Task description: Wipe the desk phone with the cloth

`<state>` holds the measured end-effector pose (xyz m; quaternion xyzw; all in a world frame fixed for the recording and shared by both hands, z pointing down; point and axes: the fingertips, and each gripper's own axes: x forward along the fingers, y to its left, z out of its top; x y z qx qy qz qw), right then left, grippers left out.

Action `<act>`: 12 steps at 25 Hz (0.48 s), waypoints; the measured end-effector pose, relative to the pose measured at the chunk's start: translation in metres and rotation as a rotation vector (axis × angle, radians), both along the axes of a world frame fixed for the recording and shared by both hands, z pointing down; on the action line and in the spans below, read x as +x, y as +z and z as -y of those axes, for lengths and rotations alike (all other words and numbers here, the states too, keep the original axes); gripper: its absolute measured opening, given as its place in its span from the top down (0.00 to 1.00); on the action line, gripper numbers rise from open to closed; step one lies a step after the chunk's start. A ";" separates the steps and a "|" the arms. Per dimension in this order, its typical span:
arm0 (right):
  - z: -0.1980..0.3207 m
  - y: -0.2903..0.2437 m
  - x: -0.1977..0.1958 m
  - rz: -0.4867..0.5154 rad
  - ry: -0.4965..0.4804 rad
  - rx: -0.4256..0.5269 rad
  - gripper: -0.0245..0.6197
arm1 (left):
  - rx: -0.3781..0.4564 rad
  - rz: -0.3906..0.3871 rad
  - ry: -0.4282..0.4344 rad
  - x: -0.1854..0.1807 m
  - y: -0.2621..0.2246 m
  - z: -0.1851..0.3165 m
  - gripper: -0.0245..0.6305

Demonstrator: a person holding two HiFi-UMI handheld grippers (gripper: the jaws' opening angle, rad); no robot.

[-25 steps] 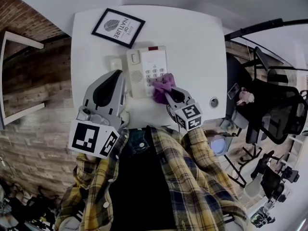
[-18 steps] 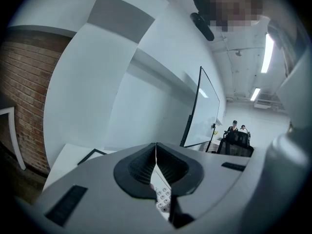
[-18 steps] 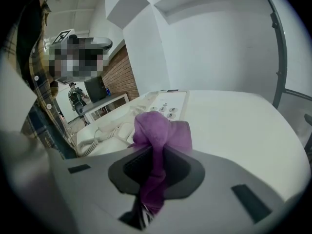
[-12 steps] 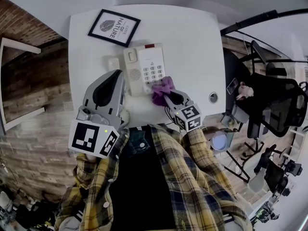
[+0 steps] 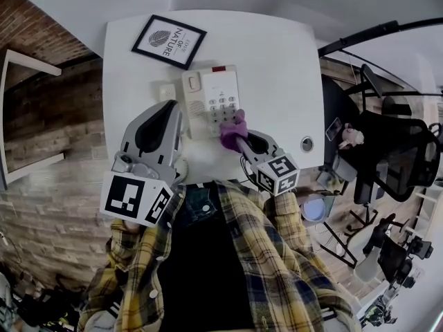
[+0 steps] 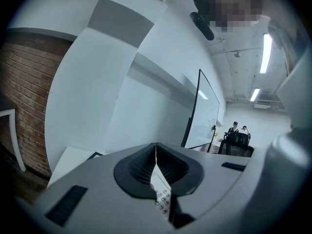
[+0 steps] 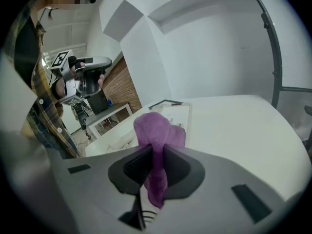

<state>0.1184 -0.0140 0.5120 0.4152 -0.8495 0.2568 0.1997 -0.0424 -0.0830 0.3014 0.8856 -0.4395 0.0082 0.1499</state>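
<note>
Right claw (image 5: 237, 137) is pinching the purple cloth (image 5: 232, 130). In the right gripper view the cloth (image 7: 156, 130) is squeezed between the two jaws, with a puffy bunch sticking out past the claw (image 7: 155, 154) tips and a tail hanging down behind them. From the head view, that bunch sits on the lower right corner of the desk phone (image 5: 210, 97), right at the bottom edge of the keypad.

The phone itself lies flat in the middle of the white surface (image 5: 280, 68), handset on its left side. Left claw (image 5: 169, 109) is pressed together with nothing in it; in its own view the jaws of that claw (image 6: 156, 155) meet in a thin line, and a sliver of the phone's keypad (image 6: 163, 197) shows below them. It hangs just left of the phone, nose pointing toward the far edge.

Other stuff: a framed picture (image 5: 169, 40) lying behind the phone, a small white box (image 5: 165, 92) just beside the phone's left edge, and a round grommet (image 5: 307, 144) over at the right side of the surface.
</note>
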 end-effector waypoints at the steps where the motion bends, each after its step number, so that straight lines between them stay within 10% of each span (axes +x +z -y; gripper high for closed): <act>1: 0.005 -0.008 -0.004 -0.004 -0.017 0.022 0.87 | 0.003 -0.001 -0.003 0.000 -0.001 0.000 0.94; 12: 0.056 -0.122 -0.056 0.069 -0.157 0.280 0.87 | 0.038 -0.003 -0.066 -0.014 -0.015 0.001 0.94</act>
